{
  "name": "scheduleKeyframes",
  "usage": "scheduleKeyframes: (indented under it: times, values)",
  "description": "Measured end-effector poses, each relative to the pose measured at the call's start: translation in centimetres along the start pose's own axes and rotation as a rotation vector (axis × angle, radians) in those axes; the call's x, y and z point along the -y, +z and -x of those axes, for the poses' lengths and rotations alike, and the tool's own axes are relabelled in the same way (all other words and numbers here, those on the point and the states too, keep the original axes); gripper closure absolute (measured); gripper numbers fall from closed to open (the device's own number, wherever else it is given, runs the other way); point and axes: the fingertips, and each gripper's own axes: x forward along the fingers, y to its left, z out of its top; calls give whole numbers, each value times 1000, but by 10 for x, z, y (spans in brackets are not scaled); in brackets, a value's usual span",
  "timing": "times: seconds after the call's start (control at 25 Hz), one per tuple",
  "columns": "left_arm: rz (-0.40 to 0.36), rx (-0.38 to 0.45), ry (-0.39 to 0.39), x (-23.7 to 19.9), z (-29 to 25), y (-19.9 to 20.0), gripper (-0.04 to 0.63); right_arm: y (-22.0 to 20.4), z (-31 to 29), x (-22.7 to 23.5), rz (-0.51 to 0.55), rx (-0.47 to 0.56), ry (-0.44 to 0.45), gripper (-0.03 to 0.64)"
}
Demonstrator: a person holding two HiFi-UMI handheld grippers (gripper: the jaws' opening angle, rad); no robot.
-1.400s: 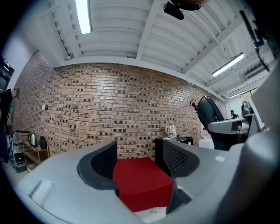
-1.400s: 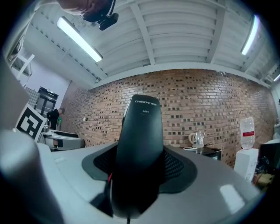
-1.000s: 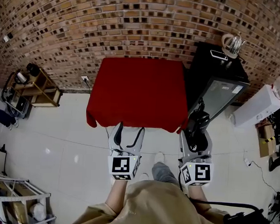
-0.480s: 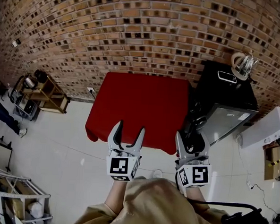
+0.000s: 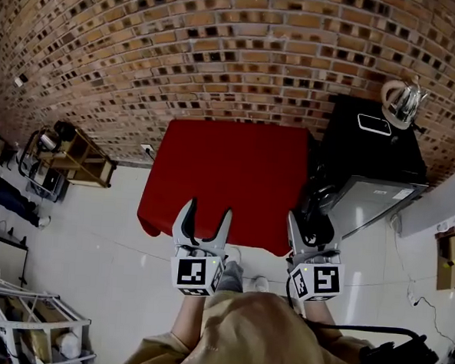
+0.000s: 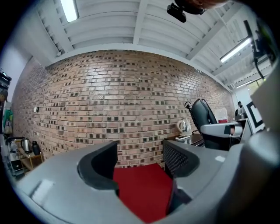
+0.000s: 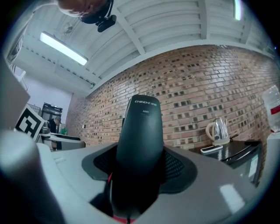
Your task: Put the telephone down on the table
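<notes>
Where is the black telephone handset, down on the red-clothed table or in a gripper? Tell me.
In a gripper: the right gripper is shut on the black telephone handset, not on the red-clothed table.

Left claw (image 5: 208, 211), right claw (image 5: 313, 221) closer, now overlapping red table (image 5: 232, 166) edge

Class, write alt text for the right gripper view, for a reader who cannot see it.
The right tongs grip a black telephone handset that fills the middle of the frame. Behind: a brick wall, and at right a glass kettle on a black cabinet.
</notes>
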Motion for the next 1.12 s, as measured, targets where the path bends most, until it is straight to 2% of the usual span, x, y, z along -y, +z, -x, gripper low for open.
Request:
scheduleKeyframes:
  times: [0.28, 0.4, 0.56, 0.72, 1.12]
  values:
    - [16, -8, -40, -26, -54, -14, 284, -15, -49, 14, 22, -32, -34, 342]
    - [31, -38, -52, -49, -89, -23, 284, -22, -87, 17, 26, -60, -48, 342]
    - [14, -53, -100, -72, -130, -32, 284, -37, -131, 16, 42, -96, -59, 342]
    - [35, -60, -140, -97, -164, -40, 284, -52, -170, 16, 40, -124, -83, 342]
    - [75, -91, -161, -175, -233, -78, 284, -97, -273, 0, 79, -190, -86, 342]
